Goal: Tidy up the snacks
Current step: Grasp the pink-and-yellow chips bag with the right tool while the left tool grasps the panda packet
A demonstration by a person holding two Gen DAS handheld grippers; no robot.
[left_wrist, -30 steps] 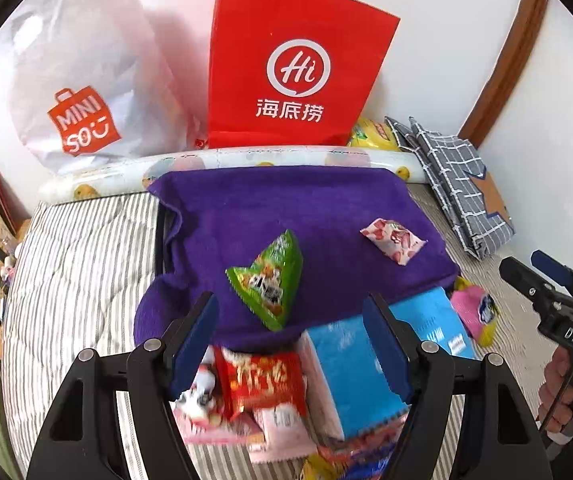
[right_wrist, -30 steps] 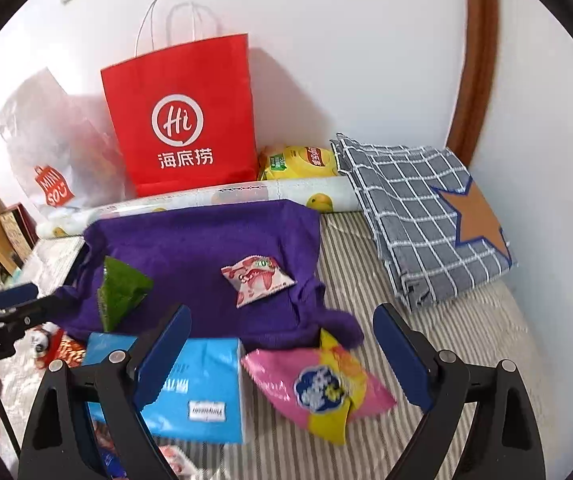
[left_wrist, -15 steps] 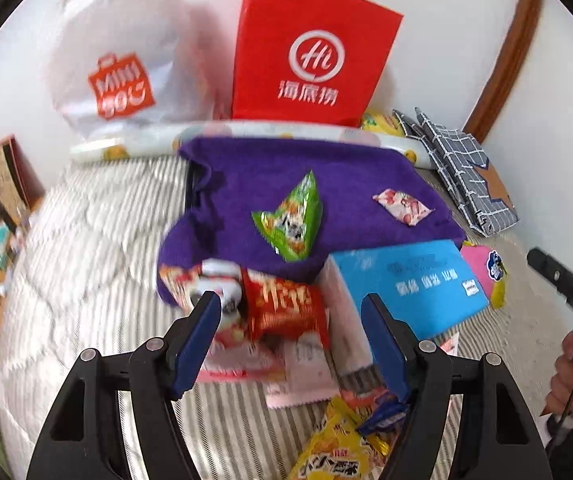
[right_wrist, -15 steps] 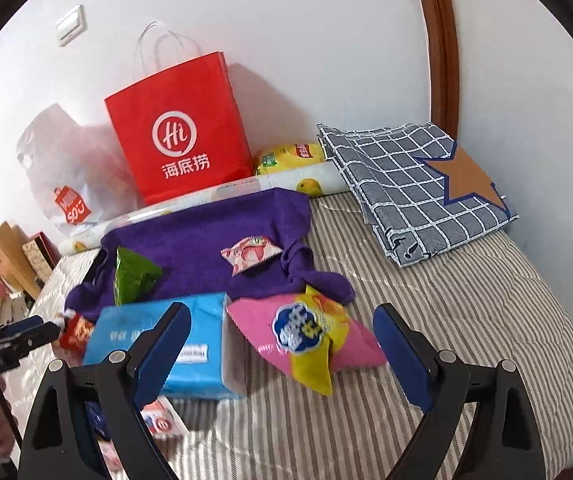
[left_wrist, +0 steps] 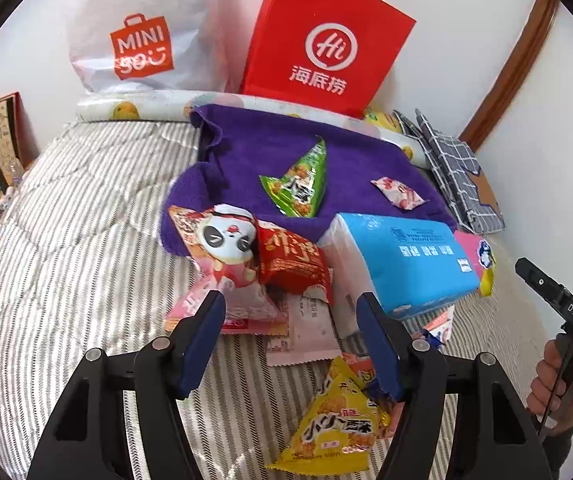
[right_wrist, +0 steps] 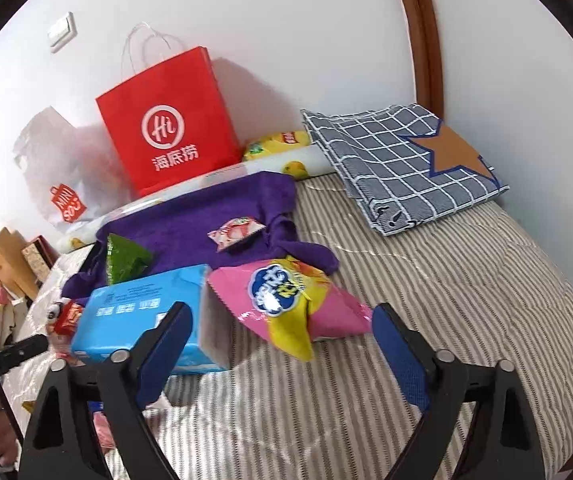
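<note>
Lying at 5 o'clock of the released left gripper (left_wrist: 290,312), a glossy yellow triangular snack packet (left_wrist: 334,424); right gripper (right_wrist: 282,328) released.

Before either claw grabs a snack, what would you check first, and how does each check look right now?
1. Left gripper open and holding nothing: ok.
2. Right gripper open and holding nothing: ok.
3. A snack lies ahead of each: red packet before the left, pink bag before the right: ok.
4. Red packet free to lift alone: not ok, it overlaps the panda packet.
5. Pink bag clear of neighbours: cannot tell, the tissue pack sits right beside it.
6. Red paper bag upright: ok; whether its mouth is open: cannot tell.
</note>
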